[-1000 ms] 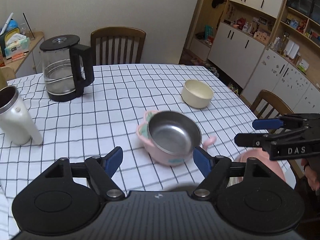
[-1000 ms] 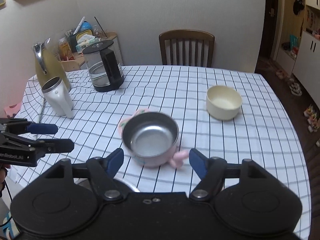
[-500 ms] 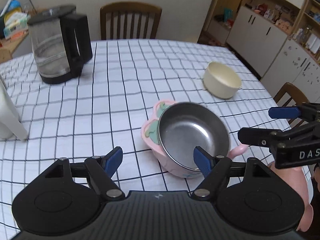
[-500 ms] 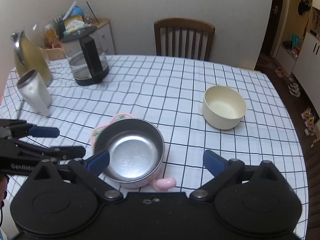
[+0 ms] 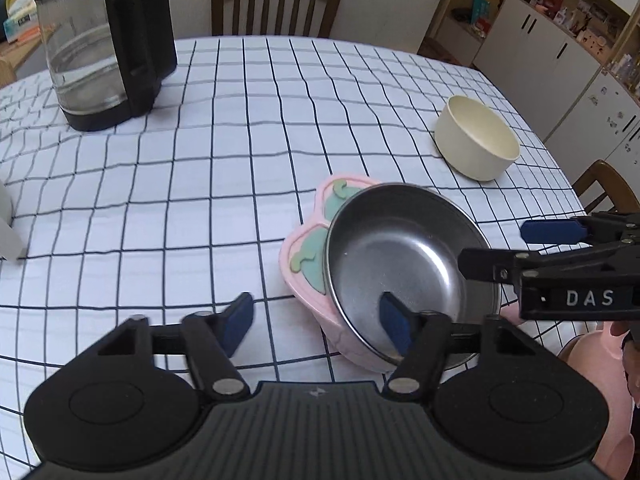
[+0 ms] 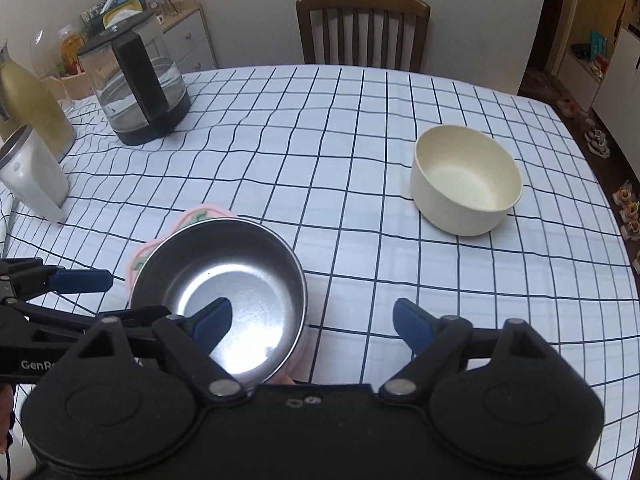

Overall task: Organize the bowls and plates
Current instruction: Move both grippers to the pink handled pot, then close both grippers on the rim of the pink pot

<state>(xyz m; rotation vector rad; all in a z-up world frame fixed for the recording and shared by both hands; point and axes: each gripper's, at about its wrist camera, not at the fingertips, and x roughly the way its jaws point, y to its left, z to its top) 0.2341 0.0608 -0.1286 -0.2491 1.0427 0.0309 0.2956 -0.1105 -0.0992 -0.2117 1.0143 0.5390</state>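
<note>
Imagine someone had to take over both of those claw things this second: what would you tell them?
Left gripper: open, jaws just closing, straddling the near rim of the steel bowl, not yet pinching.
Right gripper: open, also just closing, straddling the bowl's other side.
The steel bowl sits in a pink dish on the table; the cream bowl stands apart, far right.
Done: nothing stacked yet. Left: grip, gather the bowls.

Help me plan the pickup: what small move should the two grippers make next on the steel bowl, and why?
Probably close both on the steel bowl rim. The left gripper and right gripper, jaws just narrowing, each straddle a side with one finger inside, pads not yet pressing; it sits in the pink holder.
</note>
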